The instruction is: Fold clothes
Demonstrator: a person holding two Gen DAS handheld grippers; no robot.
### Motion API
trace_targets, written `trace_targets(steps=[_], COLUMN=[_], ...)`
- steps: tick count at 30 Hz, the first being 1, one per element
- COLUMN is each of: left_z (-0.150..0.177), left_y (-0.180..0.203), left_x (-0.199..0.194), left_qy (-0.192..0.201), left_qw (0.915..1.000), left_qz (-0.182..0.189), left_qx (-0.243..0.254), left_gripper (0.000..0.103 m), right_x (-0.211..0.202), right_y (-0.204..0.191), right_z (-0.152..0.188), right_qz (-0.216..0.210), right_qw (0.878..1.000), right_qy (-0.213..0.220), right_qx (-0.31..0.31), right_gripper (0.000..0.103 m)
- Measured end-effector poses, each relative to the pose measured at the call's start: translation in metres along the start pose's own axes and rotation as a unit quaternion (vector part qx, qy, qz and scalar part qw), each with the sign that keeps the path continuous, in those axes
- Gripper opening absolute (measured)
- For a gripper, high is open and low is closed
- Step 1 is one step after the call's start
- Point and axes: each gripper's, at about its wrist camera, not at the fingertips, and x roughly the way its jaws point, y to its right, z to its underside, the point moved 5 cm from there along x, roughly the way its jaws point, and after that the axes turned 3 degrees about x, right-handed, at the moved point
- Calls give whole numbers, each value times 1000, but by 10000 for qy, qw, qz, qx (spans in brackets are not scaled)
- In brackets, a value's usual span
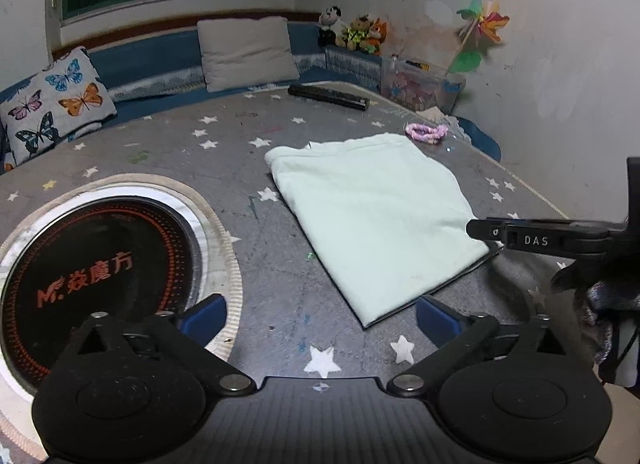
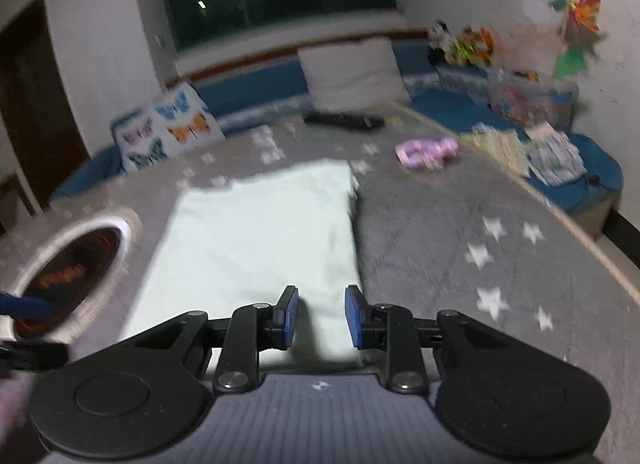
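We have the cloth [image 2: 260,248] running lengthwise straight ahead of the right gripper [image 2: 322,316] — pads apart over its near edge — while the left gripper [image 1: 320,316], spread wide, sits off its corner.

Folded cloth [image 1: 376,220]: pale mint green, plain, unpatterned. Tabletop [image 1: 248,264] cover: grey with scattered white stars. Inset round plate [image 1: 96,276]: black, with orange-red dotted rings and lettering, inside a white and beige rim. Fingers [image 2: 289,316] of both grippers: blue pads on black bodies. Pillow [image 1: 56,104]: white with blue, orange, purple and black butterflies. Cushion [image 1: 248,52]: plain beige. Scrunchie [image 1: 426,132]: pink. Bench upholstery [image 1: 144,60]: blue.
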Motion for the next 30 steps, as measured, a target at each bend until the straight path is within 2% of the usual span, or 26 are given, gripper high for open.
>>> trace_targets(steps=[10,12,16,18,20,25,27,30], left_z=[7,9,11,12,15,21,23,26], left_y=[2,2,2,3,3,6,7,7], left_x=[-10,-12,-18,-20,-22,-27,-28,-31], left_qy=[162,215,306,320,325,268,270,265], left_qw=[9999,9998,9995,9995,9995,9996,9996,9996], left_qz=[43,31,-4,-8,6,109,108,107], left_qx=[-17,-4,-2,-21,-44,-26,-9,-20], left_gripper=[103,103,103,103,103,103,103,103], right_x=[-28,-31,-37,-40,-42,-49,-51,-53], right_y=[-5,-7,-12,-16,-21,-29,-32,-37], right_z=[9,11,16,20,22,27,29,33], right_qz=[-42,-29,-3,10,0,-35,-41,-38], right_qw=[9998,9998,9997,9998,9998,9998,9998,9999], right_qy=[125,117,99,101,113,139,144,121], right_qx=[136,171,219,175,139,153,152,114], right_gripper=[26,34,39,46,47,62,73,81])
